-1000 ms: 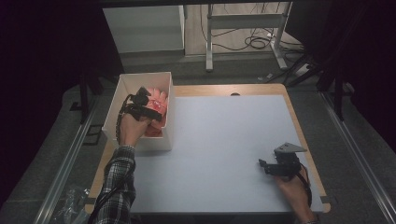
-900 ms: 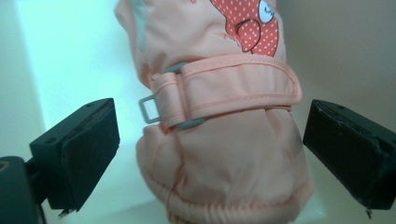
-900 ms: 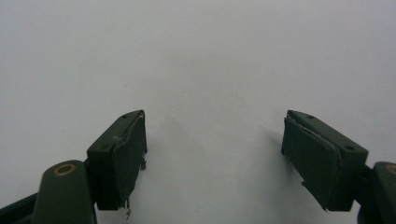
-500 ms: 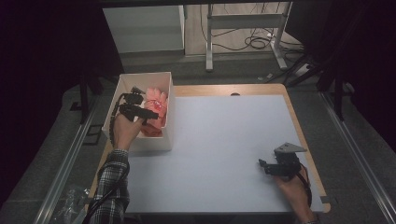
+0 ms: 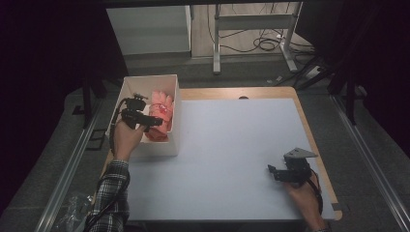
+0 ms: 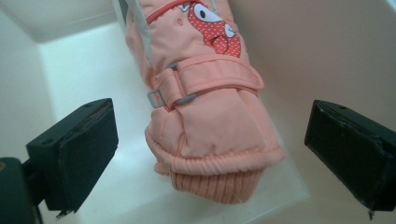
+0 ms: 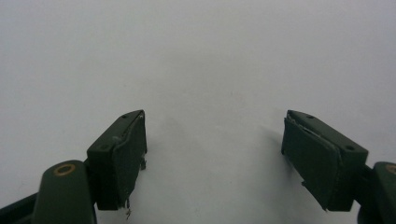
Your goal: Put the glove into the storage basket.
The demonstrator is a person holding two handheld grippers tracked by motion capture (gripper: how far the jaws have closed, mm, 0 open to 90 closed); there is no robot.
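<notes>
The white box (image 5: pixel 126 90) sits at the table's (image 5: pixel 232 145) left edge, its walls close around the pink glove (image 5: pixel 159 116) inside; the white tabletop to the right lies open. The left gripper (image 6: pixel 210 135) hovers over the box, jaws spread wide on either side of the glove's knitted cuff, gripping nothing. The right gripper (image 5: pixel 271 172) rests near the table's right edge, jaws wide apart, empty. The glove is peach-pink, strapped, with a red dotted figure.
</notes>
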